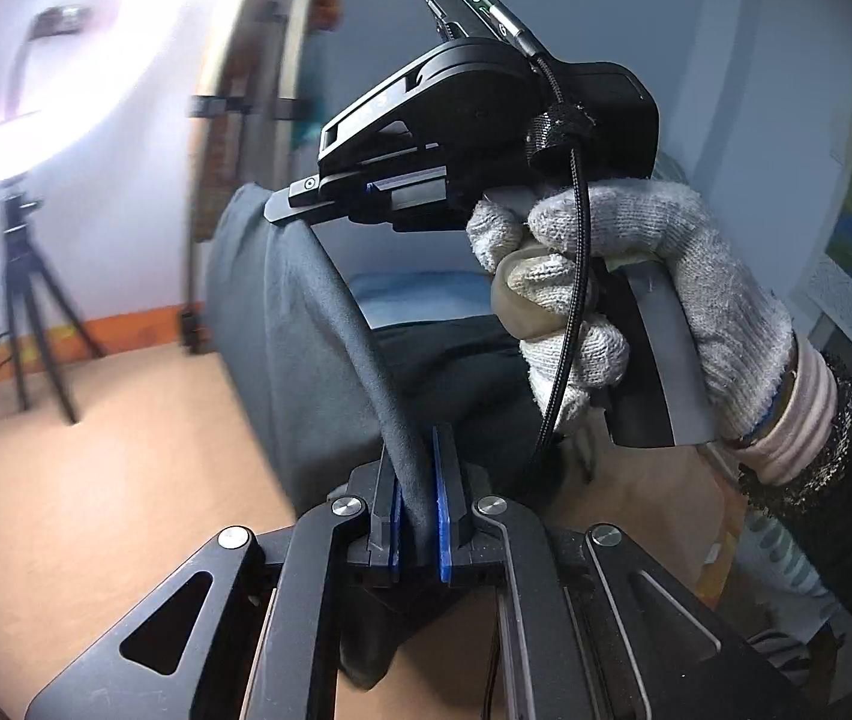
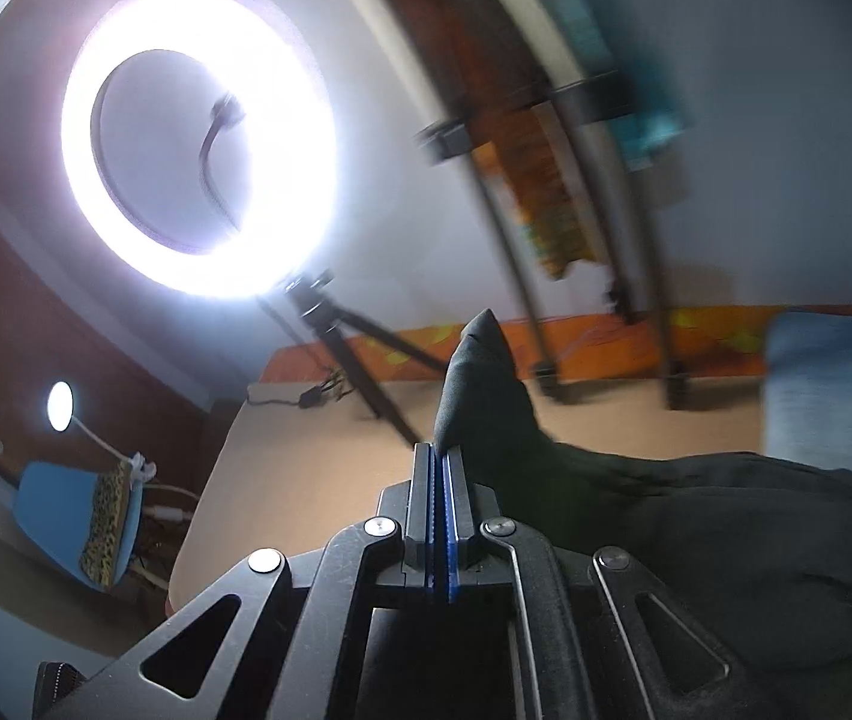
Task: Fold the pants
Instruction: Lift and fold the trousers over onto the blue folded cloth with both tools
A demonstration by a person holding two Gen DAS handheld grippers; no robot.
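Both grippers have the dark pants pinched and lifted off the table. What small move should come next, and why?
Probably carry the held edge across and lower it onto the rest of the garment. The left gripper and right gripper each clamp the dark pants, the edge runs taut between them, and the remaining cloth trails down to the table, so the fold looks ready to lay.
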